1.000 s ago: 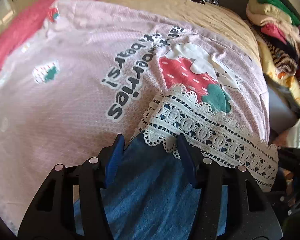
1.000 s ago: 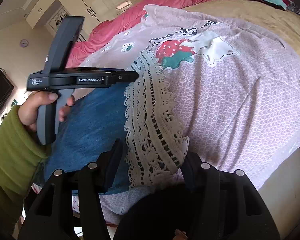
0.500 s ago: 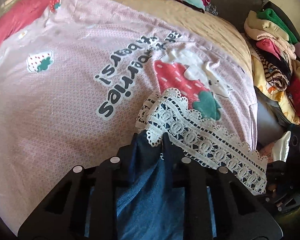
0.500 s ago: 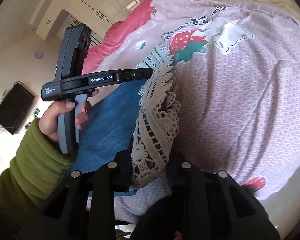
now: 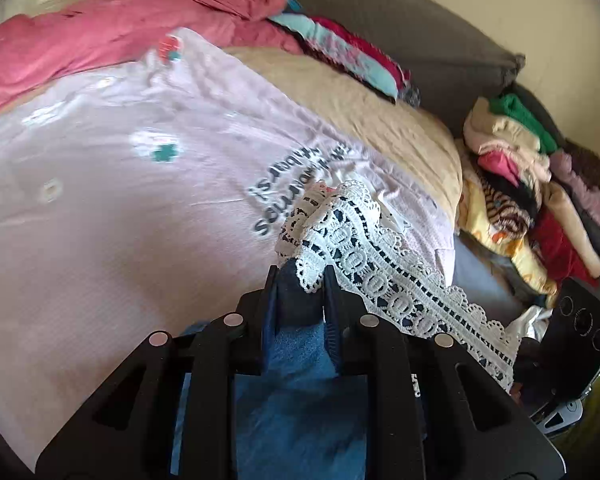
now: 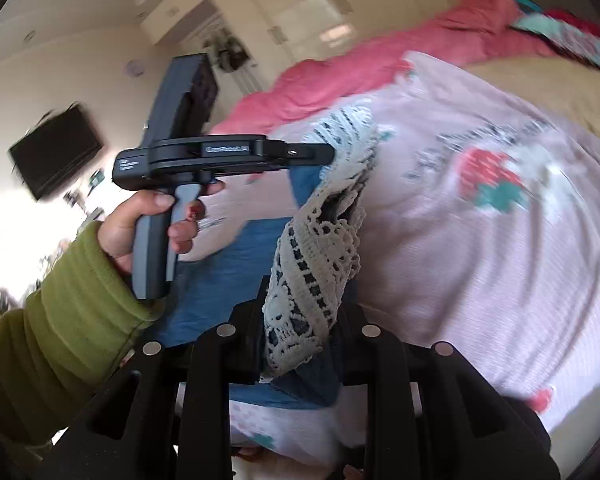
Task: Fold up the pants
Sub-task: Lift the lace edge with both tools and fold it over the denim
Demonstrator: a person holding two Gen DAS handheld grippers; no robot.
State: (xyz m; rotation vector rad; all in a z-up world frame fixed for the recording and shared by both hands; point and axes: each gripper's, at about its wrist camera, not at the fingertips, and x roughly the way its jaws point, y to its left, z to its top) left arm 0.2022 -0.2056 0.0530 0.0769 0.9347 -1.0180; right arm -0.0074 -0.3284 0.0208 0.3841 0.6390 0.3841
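— Where are the pants (image 5: 300,364)?

— On the bed, over the pink quilt (image 5: 100,216). My left tongs (image 5: 300,280) pinch one corner of the lace hem (image 5: 364,256); my right tongs (image 6: 300,320) clamp the other, both lifted.

— What's the step?

— The first fold, I think: both corners must travel together, level, toward the waist.

— What's hidden?

— The waistband, below both views. The right view is blurred.

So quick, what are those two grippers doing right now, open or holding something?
Left gripper: closed on the lace-trimmed hem of the pants.
Right gripper: closed on the same lace hem, at its other end.
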